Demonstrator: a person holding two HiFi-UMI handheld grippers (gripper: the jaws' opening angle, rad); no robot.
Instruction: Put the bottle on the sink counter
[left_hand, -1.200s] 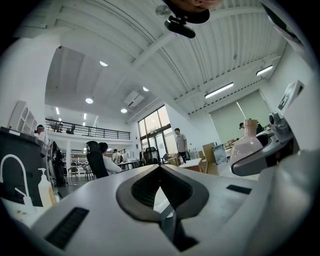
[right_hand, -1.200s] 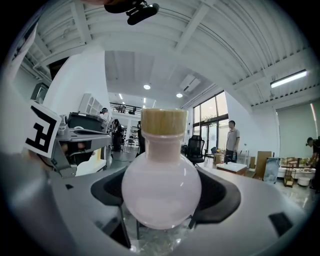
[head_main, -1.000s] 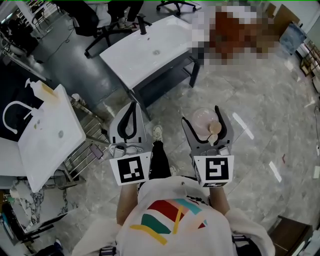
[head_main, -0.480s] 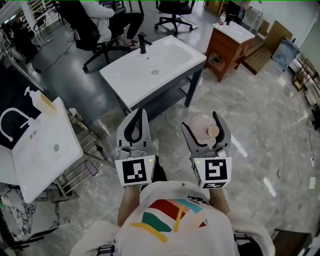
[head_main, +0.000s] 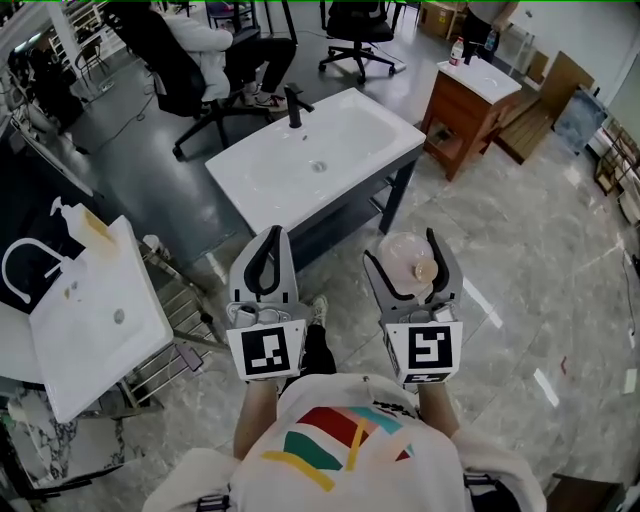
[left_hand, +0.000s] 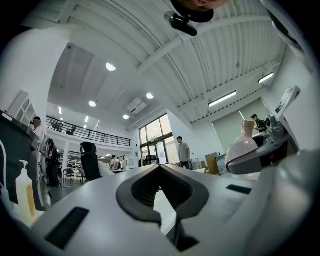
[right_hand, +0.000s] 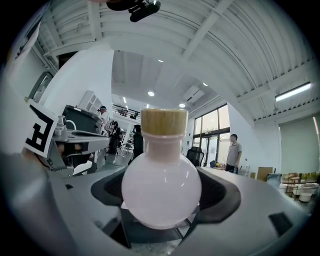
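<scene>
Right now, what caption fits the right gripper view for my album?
The right gripper grips a round pink bottle with a tan cap between its jaws.

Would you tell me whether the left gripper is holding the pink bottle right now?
No, the left gripper has its jaws closed on nothing, while the bottle sits clamped between the jaws of the right gripper.

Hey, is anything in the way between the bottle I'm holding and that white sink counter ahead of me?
Nothing visible. The bottle sits in the right gripper, and the sink counter lies ahead with a bare top; only its black faucet stands at the far edge.
</scene>
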